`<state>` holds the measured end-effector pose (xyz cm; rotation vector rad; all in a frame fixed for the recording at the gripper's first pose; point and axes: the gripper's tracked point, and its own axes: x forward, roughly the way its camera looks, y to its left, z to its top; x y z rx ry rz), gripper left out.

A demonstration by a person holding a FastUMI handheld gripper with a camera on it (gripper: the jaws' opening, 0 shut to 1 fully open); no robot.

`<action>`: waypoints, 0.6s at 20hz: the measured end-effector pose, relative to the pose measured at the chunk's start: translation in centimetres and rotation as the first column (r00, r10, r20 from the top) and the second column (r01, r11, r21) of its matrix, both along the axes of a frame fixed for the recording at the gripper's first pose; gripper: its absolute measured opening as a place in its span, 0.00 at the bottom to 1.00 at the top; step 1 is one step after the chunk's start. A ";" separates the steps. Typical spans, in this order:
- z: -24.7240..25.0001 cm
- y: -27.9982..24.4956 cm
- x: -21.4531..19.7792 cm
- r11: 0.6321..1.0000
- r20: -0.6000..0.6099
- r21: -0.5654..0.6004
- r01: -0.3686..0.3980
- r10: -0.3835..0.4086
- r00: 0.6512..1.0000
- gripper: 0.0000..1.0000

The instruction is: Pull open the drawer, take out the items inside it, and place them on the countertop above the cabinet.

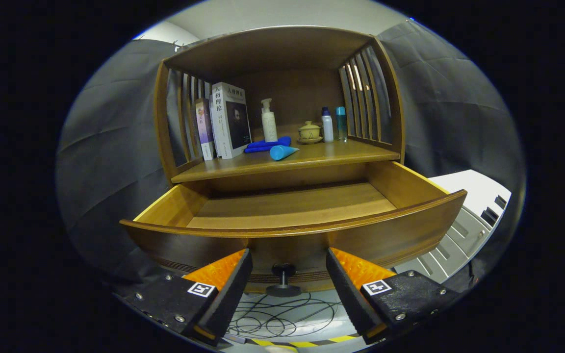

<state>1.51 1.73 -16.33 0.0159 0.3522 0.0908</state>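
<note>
drawer [292, 208] pulled open, dark knob [283, 279] between wide-spread tool [288, 274] fingers, untouched

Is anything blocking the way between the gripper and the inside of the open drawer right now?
Yes, the drawer's own front panel. The gripper is open, low in front of it, fingers either side of the knob. The drawer is open on top, and its visible floor looks bare.

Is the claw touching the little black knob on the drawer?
Apart. In the gripper view the claw is open, and the knob sits between its two fingers with clear space on both sides. Neither finger presses on it.
</note>
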 end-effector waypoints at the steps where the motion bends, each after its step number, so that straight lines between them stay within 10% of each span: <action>1: -0.1 0.0 0.1 1.000 -0.008 0.007 -0.002 0.002 1.000 0.93; 12: 0.5 0.7 6.2 1.000 -0.011 0.000 -0.029 0.029 1.000 0.95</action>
